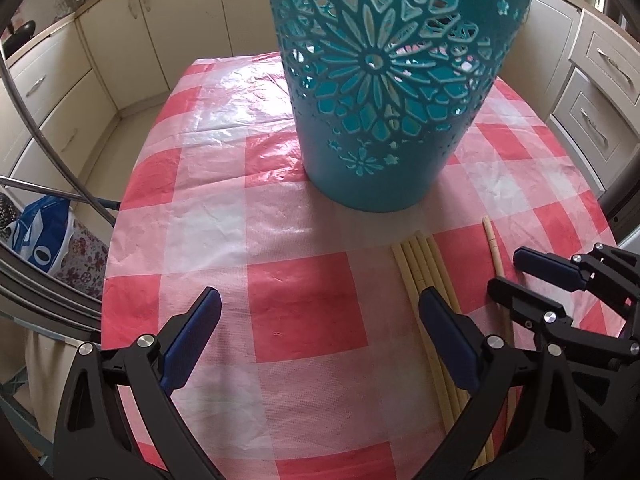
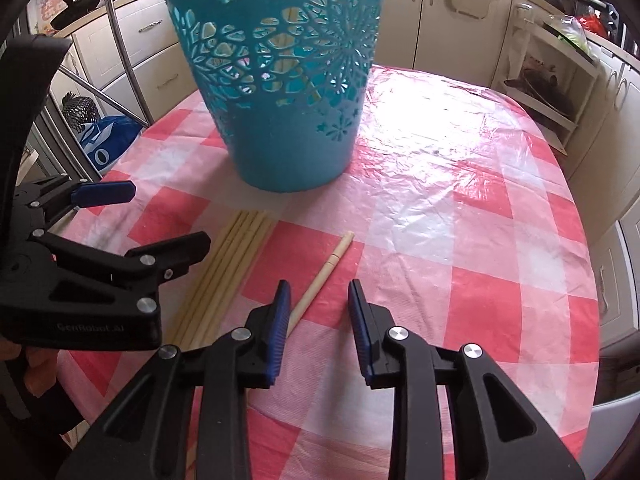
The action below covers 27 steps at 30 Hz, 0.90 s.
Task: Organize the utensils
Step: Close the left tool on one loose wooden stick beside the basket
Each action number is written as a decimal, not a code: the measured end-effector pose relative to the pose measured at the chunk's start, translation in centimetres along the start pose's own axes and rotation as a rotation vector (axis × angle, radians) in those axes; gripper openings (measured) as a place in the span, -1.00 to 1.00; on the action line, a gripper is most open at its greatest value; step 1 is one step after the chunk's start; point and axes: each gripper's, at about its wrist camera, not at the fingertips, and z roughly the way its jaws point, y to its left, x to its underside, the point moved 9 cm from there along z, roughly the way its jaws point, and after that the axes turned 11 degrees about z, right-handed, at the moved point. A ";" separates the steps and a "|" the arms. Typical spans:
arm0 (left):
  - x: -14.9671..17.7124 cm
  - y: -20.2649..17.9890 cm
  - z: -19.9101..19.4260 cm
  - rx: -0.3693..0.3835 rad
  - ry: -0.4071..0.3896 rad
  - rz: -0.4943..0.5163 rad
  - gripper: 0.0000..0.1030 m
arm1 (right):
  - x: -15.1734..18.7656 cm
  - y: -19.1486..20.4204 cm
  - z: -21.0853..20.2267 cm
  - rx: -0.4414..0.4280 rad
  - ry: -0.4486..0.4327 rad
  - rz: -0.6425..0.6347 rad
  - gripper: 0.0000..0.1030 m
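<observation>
A teal cut-out basket stands upright on the checked tablecloth, with pale sticks showing through its holes. In front of it lies a bundle of several pale chopsticks. A single chopstick lies apart to their right. My left gripper hovers wide open, its right finger over the bundle, holding nothing. My right gripper hangs low over the single chopstick with a narrow gap. The stick runs under its left finger, and the pads do not press it.
The oval table drops off at its left and right edges. Cream kitchen cabinets surround it. A metal frame and a blue bag sit left of the table. An open shelf with dishes stands at the right.
</observation>
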 end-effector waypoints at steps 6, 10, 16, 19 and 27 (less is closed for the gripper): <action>0.0 -0.4 0.2 -0.003 0.007 0.010 0.85 | 0.0 -0.6 -0.2 0.002 0.007 0.007 -0.42; 0.1 -0.3 0.3 0.006 0.016 -0.003 0.85 | 0.1 -1.3 -0.3 0.007 0.010 0.016 -0.42; 0.1 -0.7 0.5 0.026 0.021 -0.025 0.85 | 0.1 -1.7 -0.4 0.002 0.013 0.032 -0.42; 0.1 -1.1 0.6 0.033 0.025 -0.015 0.85 | 0.0 -1.8 -0.4 0.004 0.014 0.028 -0.42; 0.5 -0.7 0.6 -0.005 0.032 0.010 0.78 | -0.1 -2.0 -0.4 -0.001 0.015 0.032 -0.42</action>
